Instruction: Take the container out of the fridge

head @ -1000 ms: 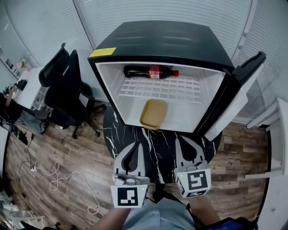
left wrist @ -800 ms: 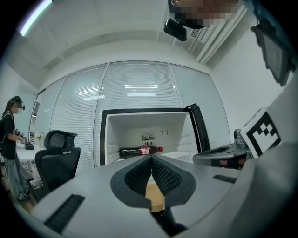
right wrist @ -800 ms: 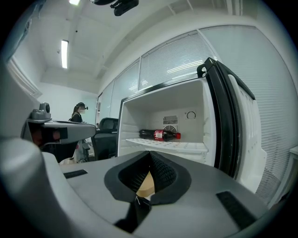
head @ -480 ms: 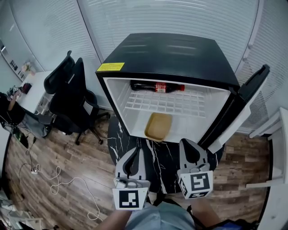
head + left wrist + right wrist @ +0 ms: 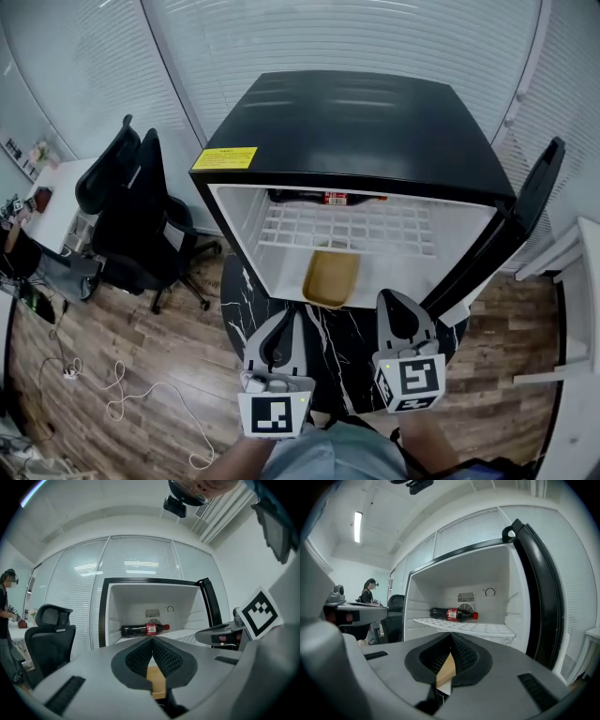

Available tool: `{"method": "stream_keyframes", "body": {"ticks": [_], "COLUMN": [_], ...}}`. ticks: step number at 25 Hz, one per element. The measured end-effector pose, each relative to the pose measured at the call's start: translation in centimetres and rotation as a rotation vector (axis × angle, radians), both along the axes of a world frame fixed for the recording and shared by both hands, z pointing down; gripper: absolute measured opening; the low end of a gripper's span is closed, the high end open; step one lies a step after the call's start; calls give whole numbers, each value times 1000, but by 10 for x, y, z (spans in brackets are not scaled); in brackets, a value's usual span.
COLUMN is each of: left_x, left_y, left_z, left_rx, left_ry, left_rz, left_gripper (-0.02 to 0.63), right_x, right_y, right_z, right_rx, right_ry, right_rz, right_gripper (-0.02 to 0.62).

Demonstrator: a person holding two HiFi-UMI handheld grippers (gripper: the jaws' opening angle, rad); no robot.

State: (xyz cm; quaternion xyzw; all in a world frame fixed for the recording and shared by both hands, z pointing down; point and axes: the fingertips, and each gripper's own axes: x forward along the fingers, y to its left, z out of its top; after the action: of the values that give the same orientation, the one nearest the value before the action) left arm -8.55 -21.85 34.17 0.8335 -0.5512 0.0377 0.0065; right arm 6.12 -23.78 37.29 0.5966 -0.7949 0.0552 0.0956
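Note:
A tan container [image 5: 331,278] sits at the front of the open black fridge [image 5: 356,122], under the white wire shelf. A cola bottle [image 5: 326,198] lies at the back of that shelf, half hidden by the fridge's top edge. My left gripper [image 5: 299,314] and right gripper [image 5: 388,296] hang side by side in front of the fridge, short of the container, both shut and empty. The left gripper view shows the container [image 5: 156,681] just past my shut jaw tips [image 5: 152,639] and the bottle [image 5: 143,630] beyond. In the right gripper view, container [image 5: 446,670] and bottle [image 5: 454,614] lie ahead.
The fridge door [image 5: 514,230] stands open at the right. The fridge rests on a black marble table [image 5: 328,330]. Black office chairs [image 5: 131,202] stand to the left, with cables [image 5: 112,375] on the wooden floor. A person [image 5: 7,616] stands far left.
The fridge sits lower in the head view, and its top edge hides more of the bottle. Both grippers have stayed shut, side by side, and shifted slightly right.

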Motion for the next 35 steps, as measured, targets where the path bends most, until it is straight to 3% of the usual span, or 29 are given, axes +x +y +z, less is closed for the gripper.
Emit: {"method": "stream_keyframes", "body": {"ticks": [27, 35], "left_x": [0, -3], "left_y": [-87, -91], "left_z": [78, 90], "left_rx": [-159, -181], "left_ry": [-40, -38], "left_rz": [113, 124], "left_gripper": [14, 14], "right_x": [-8, -13], "right_y": [-65, -69], "right_z": [113, 126], "right_rx": [-259, -274], "right_ry": [-35, -43], "right_rz": [104, 113], "right_gripper": [14, 14]}}
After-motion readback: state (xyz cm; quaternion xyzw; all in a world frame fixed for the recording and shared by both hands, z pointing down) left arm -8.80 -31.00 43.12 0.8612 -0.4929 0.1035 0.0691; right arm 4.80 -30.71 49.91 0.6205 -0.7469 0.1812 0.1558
